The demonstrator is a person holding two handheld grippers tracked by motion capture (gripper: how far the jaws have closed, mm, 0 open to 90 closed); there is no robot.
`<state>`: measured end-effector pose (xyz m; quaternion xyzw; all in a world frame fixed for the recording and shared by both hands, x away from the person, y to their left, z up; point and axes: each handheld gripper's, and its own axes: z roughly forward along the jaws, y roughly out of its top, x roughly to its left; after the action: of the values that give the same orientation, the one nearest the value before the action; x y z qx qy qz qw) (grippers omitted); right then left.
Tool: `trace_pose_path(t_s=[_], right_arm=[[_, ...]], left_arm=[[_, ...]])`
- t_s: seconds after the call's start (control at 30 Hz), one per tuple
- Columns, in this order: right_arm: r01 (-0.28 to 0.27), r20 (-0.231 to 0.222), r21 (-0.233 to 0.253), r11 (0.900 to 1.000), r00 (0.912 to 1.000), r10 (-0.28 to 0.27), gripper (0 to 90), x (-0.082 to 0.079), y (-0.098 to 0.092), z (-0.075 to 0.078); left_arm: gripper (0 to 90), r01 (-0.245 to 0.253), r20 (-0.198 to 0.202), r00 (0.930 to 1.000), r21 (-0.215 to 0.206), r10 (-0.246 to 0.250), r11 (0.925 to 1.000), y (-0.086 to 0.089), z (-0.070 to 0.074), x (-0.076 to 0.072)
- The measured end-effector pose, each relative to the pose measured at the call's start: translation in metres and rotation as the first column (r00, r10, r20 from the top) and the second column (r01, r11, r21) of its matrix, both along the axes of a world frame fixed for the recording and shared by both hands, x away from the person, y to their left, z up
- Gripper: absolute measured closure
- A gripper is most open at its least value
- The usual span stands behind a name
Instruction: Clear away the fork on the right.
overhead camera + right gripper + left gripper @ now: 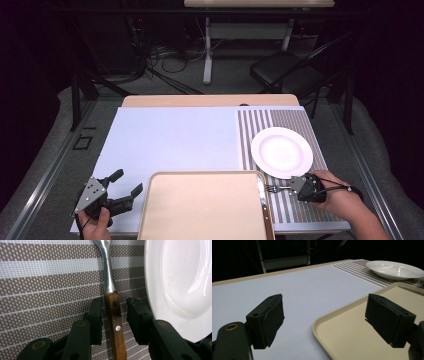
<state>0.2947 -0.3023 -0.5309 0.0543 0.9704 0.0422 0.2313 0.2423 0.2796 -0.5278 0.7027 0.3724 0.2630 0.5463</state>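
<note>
A stiff, light fork [113, 312], laid just beside the white plate [180, 285], is straddled at its wooden handle by the right gripper [114, 315], jaws slightly apart, unclamped; the smooth metal neck is judged slippery.

Bright tabletop, dark vignetted surroundings

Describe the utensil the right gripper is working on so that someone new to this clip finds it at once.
Start at the striped placemat on the table's right side, then the white plate on it. Just below the plate, by the tan tray, lies a fork between the right gripper jaws; its riveted wooden handle and metal neck mark it out.
</note>
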Motion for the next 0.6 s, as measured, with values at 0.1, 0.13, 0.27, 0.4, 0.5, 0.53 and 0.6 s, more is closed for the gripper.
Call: trace_pose_path(t_s=[0.1,0.13,0.27,0.4,0.5,0.53,0.6], right_arm=[[-0.008,-0.001,-0.006,1.000,1.0000,0.008,66.4,0.0014,0.0001,-0.0002],[-0.011,0.001,-0.007,1.000,0.9999,0.011,66.5,0.0020,0.0002,-0.0003],[-0.012,-0.004,-0.014,1.000,0.9999,0.011,67.2,0.0023,0.0009,-0.0007],[-0.020,-0.013,-0.027,0.999,0.9997,0.020,69.7,0.0028,0.0021,-0.0006],[-0.022,-0.014,-0.040,0.999,0.9997,0.021,70.4,0.0025,0.0036,-0.0009],[-0.021,-0.017,-0.044,0.999,0.9996,0.020,70.6,0.0026,0.0040,-0.0008],[-0.021,-0.018,-0.045,0.999,0.9996,0.020,70.6,0.0027,0.0044,-0.0010]], left_arm=[[15.6,0.000,0.000,1.0000,0.002,0.000,1.0000,0.0003,0.0000,0.0001],[15.6,0.000,0.000,1.0000,0.002,0.000,1.0000,0.0004,0.0000,0.0001],[15.6,0.000,0.000,1.0000,0.002,0.000,1.0000,0.0003,0.0000,0.0001],[15.6,0.000,0.000,1.0000,0.002,0.000,1.0000,0.0003,0.0000,0.0000],[15.6,-0.001,0.001,1.0000,0.002,0.001,1.0000,0.0004,0.0001,0.0000],[15.7,-0.001,0.000,1.0000,0.003,0.001,1.0000,0.0004,0.0001,0.0000],[15.6,0.000,0.000,1.0000,0.002,0.000,1.0000,0.0003,0.0000,0.0000]])
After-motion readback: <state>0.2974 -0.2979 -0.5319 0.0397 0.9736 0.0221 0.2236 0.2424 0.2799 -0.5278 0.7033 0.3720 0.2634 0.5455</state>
